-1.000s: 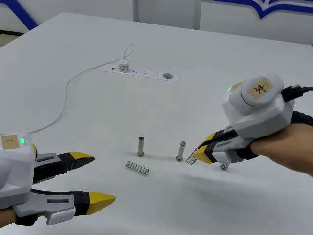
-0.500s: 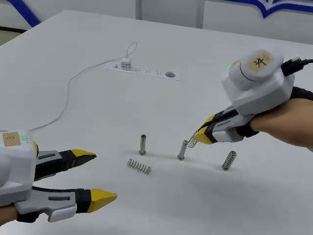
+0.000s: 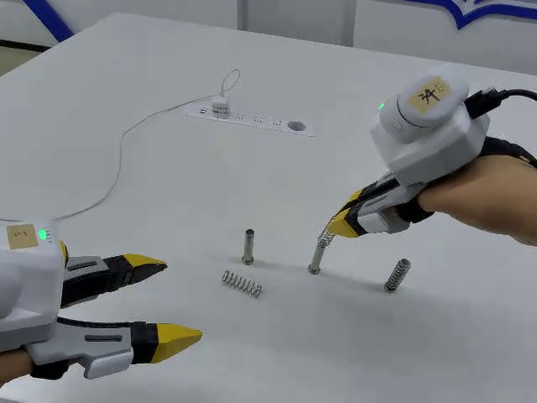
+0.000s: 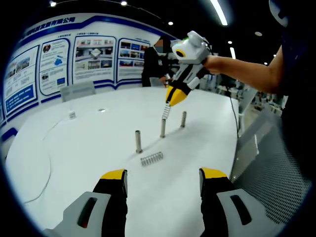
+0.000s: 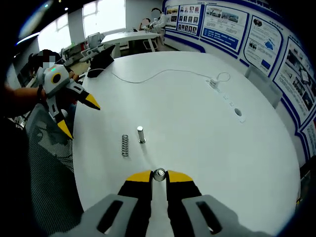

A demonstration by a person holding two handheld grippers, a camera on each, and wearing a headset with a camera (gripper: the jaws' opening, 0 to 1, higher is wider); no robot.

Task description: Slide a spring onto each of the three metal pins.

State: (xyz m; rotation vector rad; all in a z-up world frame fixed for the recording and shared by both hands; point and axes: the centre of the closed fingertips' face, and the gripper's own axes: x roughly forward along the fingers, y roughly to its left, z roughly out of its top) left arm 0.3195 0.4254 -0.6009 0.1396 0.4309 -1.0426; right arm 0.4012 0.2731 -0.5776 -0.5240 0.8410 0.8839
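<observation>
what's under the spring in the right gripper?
The middle pin stands just under the spring held in the right gripper. The coil's lower end covers the pin's tip, so whether the tip is inside cannot be seen.

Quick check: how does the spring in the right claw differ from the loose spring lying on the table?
The held silver coil spring is pinched in the right claw; the loose silver coil spring lies free on the white table. The held one hangs nearly upright; the loose one lies flat. The held one is at the top of the middle metal pin; the loose one rests near the bare left metal pin. Both look alike.
</observation>
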